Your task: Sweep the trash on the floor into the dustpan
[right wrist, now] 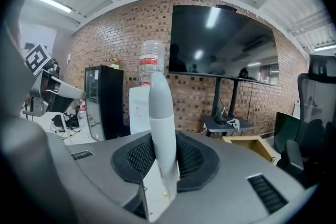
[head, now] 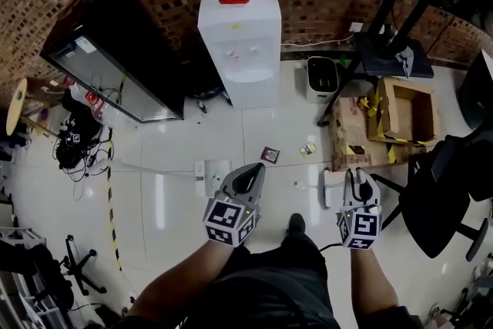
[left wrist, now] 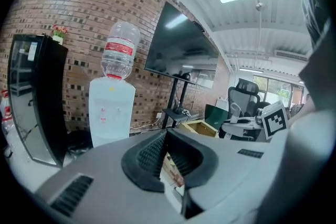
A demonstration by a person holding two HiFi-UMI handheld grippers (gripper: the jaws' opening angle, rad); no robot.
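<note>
Three bits of trash lie on the white tiled floor ahead of me: a dark square wrapper, a yellow wrapper and a tiny white scrap. My right gripper is shut on a grey-white handle, which stands upright between its black pads. What hangs at the handle's lower end is hidden. My left gripper is held level with it on the left. Its jaws stand a narrow gap apart with only floor showing between them.
A white water dispenser stands against the brick wall, with a black glass-door cabinet to its left. Cardboard boxes and a black office chair are at the right. A white power strip and tangled cables lie at the left.
</note>
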